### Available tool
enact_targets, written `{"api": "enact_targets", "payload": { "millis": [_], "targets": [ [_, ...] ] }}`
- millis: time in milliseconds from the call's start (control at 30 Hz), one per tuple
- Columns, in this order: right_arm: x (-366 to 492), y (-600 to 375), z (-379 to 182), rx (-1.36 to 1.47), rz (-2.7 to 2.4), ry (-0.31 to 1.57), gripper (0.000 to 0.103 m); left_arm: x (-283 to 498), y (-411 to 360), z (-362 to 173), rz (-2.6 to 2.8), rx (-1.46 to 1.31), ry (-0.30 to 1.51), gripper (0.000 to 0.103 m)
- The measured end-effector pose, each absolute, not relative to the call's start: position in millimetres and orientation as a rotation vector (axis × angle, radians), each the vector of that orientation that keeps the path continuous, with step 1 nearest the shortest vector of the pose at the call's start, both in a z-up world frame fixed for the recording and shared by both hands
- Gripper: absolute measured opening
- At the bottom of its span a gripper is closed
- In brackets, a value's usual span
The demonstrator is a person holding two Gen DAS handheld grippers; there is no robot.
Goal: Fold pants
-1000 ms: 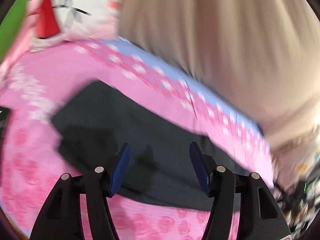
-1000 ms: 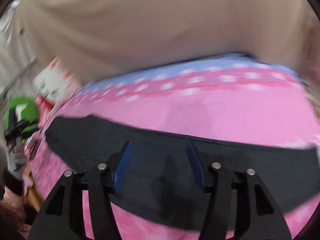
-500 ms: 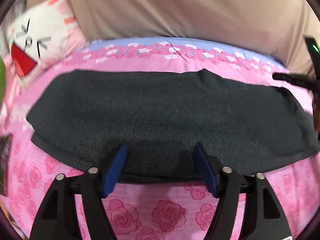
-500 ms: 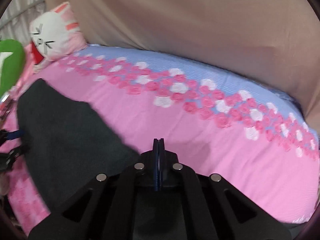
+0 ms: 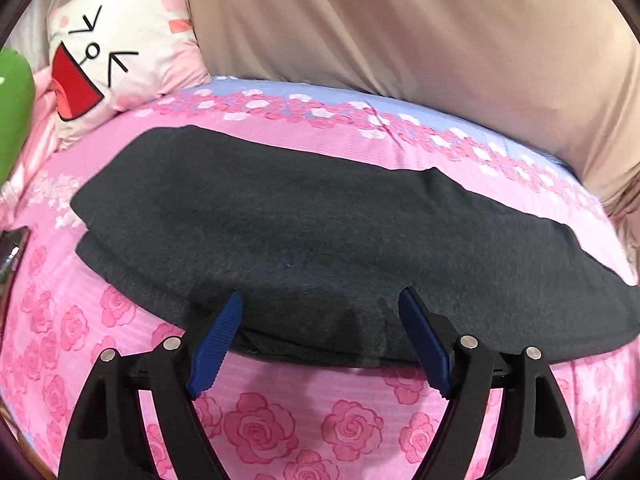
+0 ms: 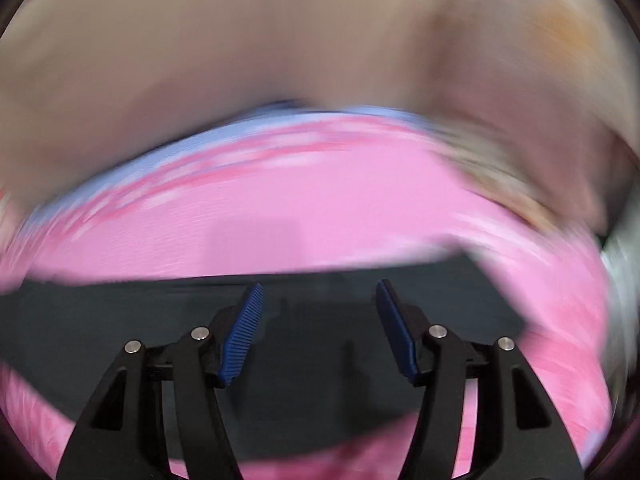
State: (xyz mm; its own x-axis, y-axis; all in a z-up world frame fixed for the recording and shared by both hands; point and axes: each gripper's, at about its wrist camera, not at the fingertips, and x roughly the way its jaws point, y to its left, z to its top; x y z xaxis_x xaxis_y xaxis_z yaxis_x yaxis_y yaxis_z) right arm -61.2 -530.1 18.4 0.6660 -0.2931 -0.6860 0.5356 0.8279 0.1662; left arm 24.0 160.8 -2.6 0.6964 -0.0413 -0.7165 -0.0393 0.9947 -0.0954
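Dark grey pants [image 5: 312, 240] lie flat across the pink rose-print bed sheet [image 5: 280, 432], doubled over lengthwise with a lower layer showing at the near edge. My left gripper [image 5: 320, 300] is open and empty, its blue pads just above the pants' near edge. In the blurred right wrist view the pants [image 6: 320, 368] form a dark band under my right gripper [image 6: 318, 288], which is open and empty over the cloth.
A white cartoon-face pillow [image 5: 116, 60] lies at the back left. A beige curtain [image 5: 440, 40] hangs behind the bed. A green object [image 5: 12, 112] shows at the far left edge, and a dark item [image 5: 10, 240] lies below it.
The right gripper was shut half a second ago and is now open over the pants, moving fast. The left gripper has stayed open and drawn slightly nearer the pants' edge.
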Motion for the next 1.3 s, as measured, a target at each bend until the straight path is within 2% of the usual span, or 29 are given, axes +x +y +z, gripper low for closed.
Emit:
{"api": "enact_targets", "payload": {
  "millis": [167, 200, 300, 367, 400, 433, 533, 667, 767, 833, 900, 933, 967, 1033, 1067, 1233, 1267, 1300],
  "targets": [
    [-78.9, -609.4, -2.9, 0.442, -0.525, 0.759, 0.059, 29.9, 143.1, -6.5, 0.056, -0.020, 0.822, 0.080],
    [-69.9, -611.6, -4.9, 0.437, -0.502, 0.761, 0.061, 30.4, 142.2, -6.8, 0.066, -0.020, 0.825, 0.081],
    [-39.3, -606.2, -5.3, 0.340, -0.454, 0.782, 0.076, 31.1, 143.8, -7.3, 0.086, -0.048, 0.832, 0.081],
    [-19.0, -593.4, -4.7, 0.246, -0.393, 0.791, 0.076, 30.8, 144.0, -7.8, 0.105, -0.061, 0.834, 0.082],
    [-9.9, -586.2, -7.9, 0.206, -0.361, 0.807, 0.064, 30.5, 143.3, -8.0, 0.115, -0.060, 0.835, 0.082],
    [-1.6, -578.9, -12.5, 0.166, -0.335, 0.834, 0.039, 30.7, 142.9, -8.3, 0.120, -0.058, 0.836, 0.082],
    [8.4, -570.4, -14.9, 0.062, -0.345, 0.858, 0.004, 31.1, 139.7, -8.7, 0.145, -0.044, 0.837, 0.083],
    [-1.8, -603.1, 0.0, 0.165, -0.382, 0.799, 0.004, 29.5, 137.6, -7.4, 0.147, -0.067, 0.833, 0.083],
    [5.0, -610.7, -21.9, 0.137, -0.472, 0.851, 0.002, 21.4, 148.9, -0.6, 0.122, -0.182, 0.810, 0.083],
    [-4.9, -616.3, -15.5, 0.223, -0.482, 0.821, 0.007, 10.1, 174.1, 5.9, 0.128, -0.324, 0.779, 0.083],
    [-26.3, -617.5, -4.3, 0.335, -0.467, 0.748, 0.008, -1.9, 212.2, 9.5, 0.136, -0.484, 0.759, 0.083],
    [-40.0, -611.2, 3.6, 0.359, -0.453, 0.706, 0.012, -6.8, 231.9, 11.3, 0.152, -0.546, 0.750, 0.083],
    [-47.9, -605.4, 7.4, 0.366, -0.443, 0.691, 0.019, -10.7, 254.5, 13.4, 0.178, -0.606, 0.739, 0.083],
    [-60.5, -589.8, 11.6, 0.375, -0.411, 0.676, 0.056, -12.9, 298.4, 17.8, 0.213, -0.712, 0.712, 0.083],
    [-65.2, -578.1, 11.8, 0.373, -0.385, 0.678, 0.059, -11.1, 322.5, 19.1, 0.225, -0.782, 0.693, 0.083],
    [-70.9, -529.9, 10.1, 0.373, -0.317, 0.700, 0.060, 27.9, 360.0, 8.8, 0.182, -0.931, 0.709, 0.083],
    [-69.9, -520.7, 9.7, 0.376, -0.302, 0.703, 0.061, 36.7, 358.9, 5.0, 0.164, -0.934, 0.721, 0.074],
    [-68.8, -514.8, 9.8, 0.374, -0.297, 0.708, 0.062, 45.3, 355.7, 1.8, 0.124, -0.931, 0.736, 0.029]
  ]
}}
